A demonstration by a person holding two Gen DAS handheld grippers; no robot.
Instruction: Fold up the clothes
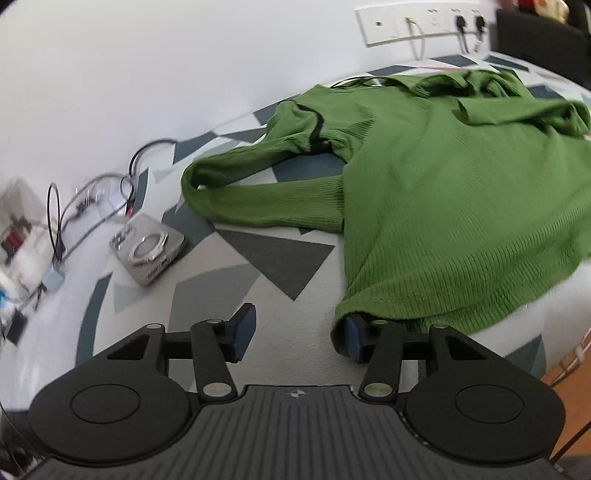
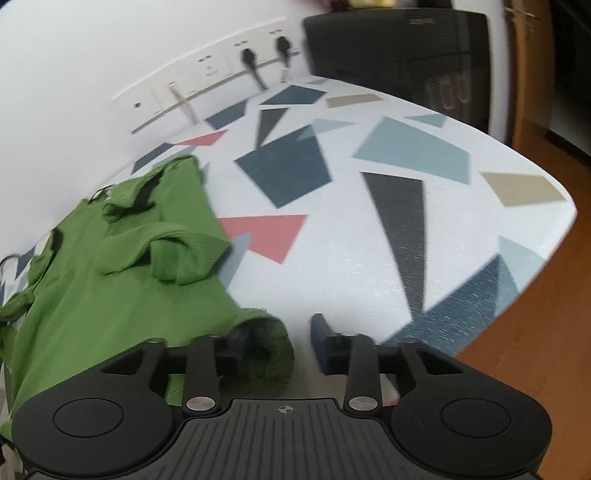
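green ribbed sweater [image 1: 461, 192] spread on the patterned worktop [image 1: 280, 266], hem toward the cameras, neck toward the wall sockets [image 1: 424, 22], one sleeve stretched out leftward, left gripper [image 1: 295, 334] and right gripper [image 2: 299, 343] both spread wide, hem corners draped over one finger each, nothing clamped

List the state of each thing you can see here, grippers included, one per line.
Sweater: unfolded, rumpled, one sleeve bent across the table, hem draped over a finger of each gripper.
Left gripper: open.
Right gripper: open.
Wall sockets: two black plugs in.
Silver device: flat on the table, cables beside it.
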